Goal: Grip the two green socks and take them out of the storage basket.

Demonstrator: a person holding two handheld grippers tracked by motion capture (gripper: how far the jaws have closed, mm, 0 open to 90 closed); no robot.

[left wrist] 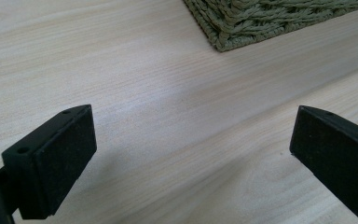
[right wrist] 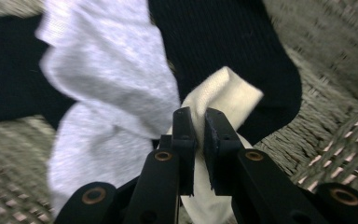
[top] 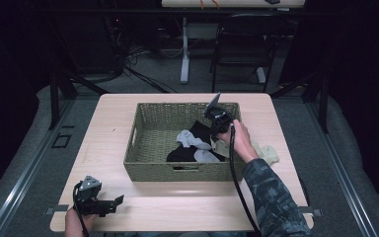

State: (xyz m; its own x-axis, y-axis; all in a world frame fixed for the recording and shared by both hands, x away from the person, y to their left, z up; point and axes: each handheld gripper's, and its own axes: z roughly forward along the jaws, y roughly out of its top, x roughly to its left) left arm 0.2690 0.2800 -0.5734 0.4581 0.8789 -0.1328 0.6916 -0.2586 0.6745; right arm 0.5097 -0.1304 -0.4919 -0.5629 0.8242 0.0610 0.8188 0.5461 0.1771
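My right hand-held gripper (right wrist: 196,116) is clamped on a cream sock (right wrist: 219,95), a fold of it pinched between the two nearly closed jaws. Just past its tips lie a grey sock (right wrist: 107,98) and, under and around that, a black garment (right wrist: 233,42), all on the woven floor of the basket (top: 150,148). From the high view I see that gripper (top: 217,129) tipped down over the basket's right inner side, my right hand (top: 239,140) behind it, and another pale cloth (top: 269,152) on the bench (top: 108,118) just outside the basket wall beside my wrist. My left hand-held gripper (top: 109,203) rests low near the bench's front left edge, jaws spread wide with nothing between them; ahead of it I see bare wood (left wrist: 168,116) and a corner of the basket (left wrist: 242,23).
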